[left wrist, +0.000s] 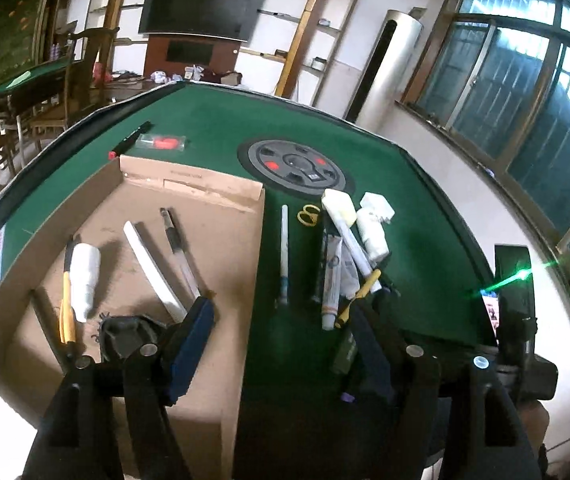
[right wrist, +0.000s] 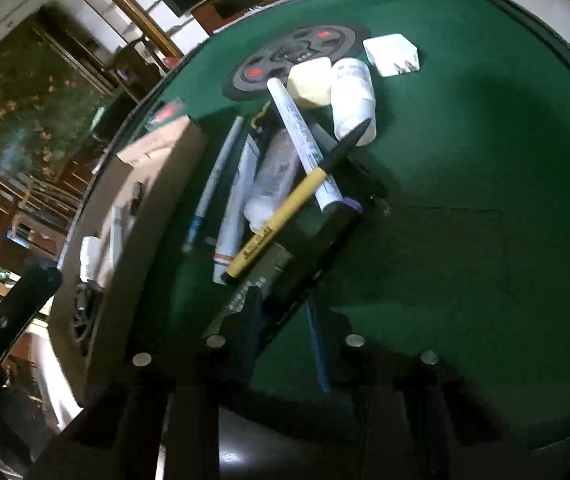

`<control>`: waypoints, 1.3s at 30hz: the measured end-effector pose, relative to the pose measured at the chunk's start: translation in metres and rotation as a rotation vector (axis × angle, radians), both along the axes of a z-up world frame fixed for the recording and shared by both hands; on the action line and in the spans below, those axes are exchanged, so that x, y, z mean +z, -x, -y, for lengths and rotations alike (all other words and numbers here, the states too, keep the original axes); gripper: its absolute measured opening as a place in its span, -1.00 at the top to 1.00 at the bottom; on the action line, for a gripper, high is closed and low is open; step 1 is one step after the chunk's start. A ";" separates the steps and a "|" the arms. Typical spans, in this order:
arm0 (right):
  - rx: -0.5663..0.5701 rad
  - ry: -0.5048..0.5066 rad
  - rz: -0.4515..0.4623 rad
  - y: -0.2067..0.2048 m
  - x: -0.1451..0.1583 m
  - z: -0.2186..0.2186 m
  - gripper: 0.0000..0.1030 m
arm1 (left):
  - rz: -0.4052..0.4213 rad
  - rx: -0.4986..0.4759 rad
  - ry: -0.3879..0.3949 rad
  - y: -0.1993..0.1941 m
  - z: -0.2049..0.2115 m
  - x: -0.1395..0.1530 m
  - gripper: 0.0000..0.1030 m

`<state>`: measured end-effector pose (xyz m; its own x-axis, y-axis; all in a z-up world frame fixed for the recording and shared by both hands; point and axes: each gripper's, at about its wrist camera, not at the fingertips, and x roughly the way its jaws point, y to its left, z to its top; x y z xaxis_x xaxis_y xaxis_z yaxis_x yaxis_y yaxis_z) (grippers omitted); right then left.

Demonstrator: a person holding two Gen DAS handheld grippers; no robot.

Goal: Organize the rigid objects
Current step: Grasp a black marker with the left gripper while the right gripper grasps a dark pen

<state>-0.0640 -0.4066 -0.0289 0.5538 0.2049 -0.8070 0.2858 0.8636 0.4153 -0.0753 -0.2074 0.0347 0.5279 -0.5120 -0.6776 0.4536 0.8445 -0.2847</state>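
Setting: a green felt desk [left wrist: 213, 120] with a round grey control hub [left wrist: 295, 166] at its centre; a cardboard box [left wrist: 189, 236] fills the lower left of the left wrist view.
In the box: a white bottle [left wrist: 84, 276], a yellow-and-black pen [left wrist: 67, 300], a white curved strip [left wrist: 153, 270] and a clear-barrelled pen [left wrist: 181, 252], lying side by side on the cardboard floor.
Pile on the felt: right of the box, at frame centre, lie a thin white pen [left wrist: 284, 252], yellow-handled scissors [left wrist: 309, 215], two tubes [left wrist: 335, 276], a white marker [right wrist: 305, 144], a pale yellow block [right wrist: 311, 82], a white pill bottle [right wrist: 353, 100] and a white charger plug [right wrist: 391, 54].
Writing: print runs along the white marker and the yellow marker [right wrist: 285, 210], too blurred to read; no brand can be made out.
Left gripper [left wrist: 281, 344]: jaws spread wide and empty, one finger over the box, the other at the pile's near end.
Right gripper [right wrist: 285, 336]: low at the near end of the pile, fingers apart; whether they grasp anything cannot be told.
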 end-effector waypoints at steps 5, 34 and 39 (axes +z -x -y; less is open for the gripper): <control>-0.009 0.137 -0.047 -0.008 0.005 -0.022 0.48 | -0.017 0.005 -0.004 -0.002 -0.003 -0.005 -0.43; -0.060 0.115 -0.005 0.013 -0.003 0.026 0.71 | -0.184 -0.234 -0.111 -0.004 0.087 -0.045 -0.41; -0.060 0.190 -0.015 0.017 0.000 0.025 0.71 | -0.207 -0.268 -0.204 -0.006 0.114 -0.063 0.00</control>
